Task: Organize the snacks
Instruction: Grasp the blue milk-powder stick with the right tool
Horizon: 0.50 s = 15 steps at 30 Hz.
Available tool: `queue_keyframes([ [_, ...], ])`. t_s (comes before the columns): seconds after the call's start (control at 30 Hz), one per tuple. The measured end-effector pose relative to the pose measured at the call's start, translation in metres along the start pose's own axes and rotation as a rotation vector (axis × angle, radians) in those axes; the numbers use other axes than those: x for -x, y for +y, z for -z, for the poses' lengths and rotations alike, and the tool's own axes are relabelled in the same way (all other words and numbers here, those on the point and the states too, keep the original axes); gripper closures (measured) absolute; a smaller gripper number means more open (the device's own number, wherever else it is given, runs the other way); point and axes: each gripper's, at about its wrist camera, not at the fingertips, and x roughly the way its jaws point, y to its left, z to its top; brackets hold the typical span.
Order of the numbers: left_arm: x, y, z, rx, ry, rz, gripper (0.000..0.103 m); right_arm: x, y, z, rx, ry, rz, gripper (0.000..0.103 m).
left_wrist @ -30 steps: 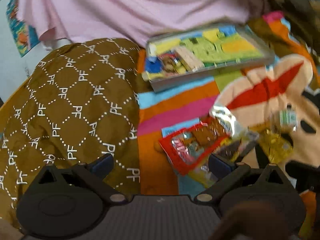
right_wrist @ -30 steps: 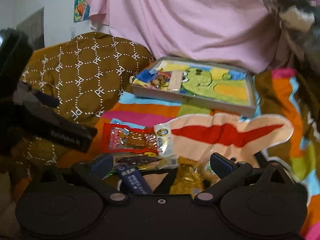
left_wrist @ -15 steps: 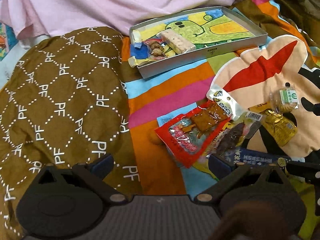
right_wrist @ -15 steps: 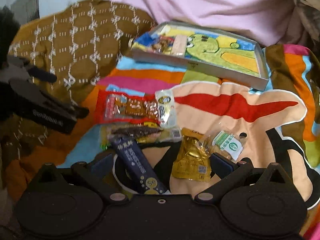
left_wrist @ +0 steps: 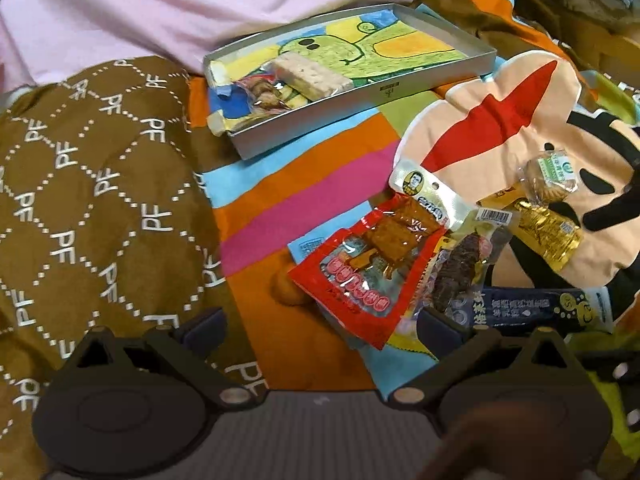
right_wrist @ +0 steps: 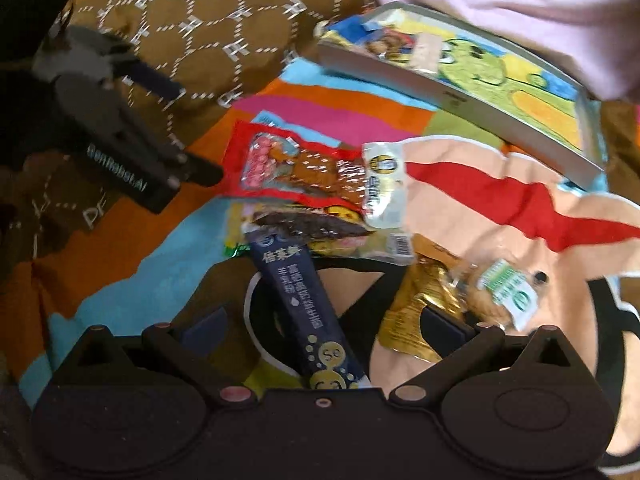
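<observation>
Snacks lie in a heap on a striped blanket: a red packet (left_wrist: pixel 372 264) (right_wrist: pixel 296 168), a clear packet of dark jerky (left_wrist: pixel 460 268) (right_wrist: pixel 316 226), a dark blue stick packet (left_wrist: pixel 540 308) (right_wrist: pixel 308 300), a gold packet (left_wrist: pixel 548 232) (right_wrist: pixel 416 312) and a wrapped cookie (left_wrist: pixel 548 176) (right_wrist: pixel 500 292). Behind them a grey tray (left_wrist: pixel 320 124) (right_wrist: pixel 460 96) holds a pale bar (left_wrist: pixel 312 74) and a small packet (left_wrist: pixel 262 94). My left gripper (left_wrist: pixel 320 326) is open, just left of the red packet. My right gripper (right_wrist: pixel 322 326) is open, and the blue stick lies between its fingers.
A brown quilted cushion (left_wrist: pixel 92 200) rises at the left. A pink cloth (left_wrist: pixel 200 4) hangs behind the tray. The left gripper's body (right_wrist: pixel 120 140) shows at the left of the right wrist view, close to the red packet.
Both grippers have come down and closer to the heap. The right one now straddles the blue stick. Both stay open and no snack has moved.
</observation>
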Motion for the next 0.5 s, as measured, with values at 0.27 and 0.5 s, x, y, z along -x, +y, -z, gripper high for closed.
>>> queue_keyframes([
  [0.27,-0.013,-0.006,-0.005,-0.025,-0.002,0.094,0.0,-0.023,-0.004,0.003,-0.006,0.056,-0.055,0.008],
  [0.5,-0.02,-0.021,-0.004,-0.091,-0.006,0.196,0.0,-0.034,-0.005,0.005,-0.013,0.083,-0.072,0.025],
])
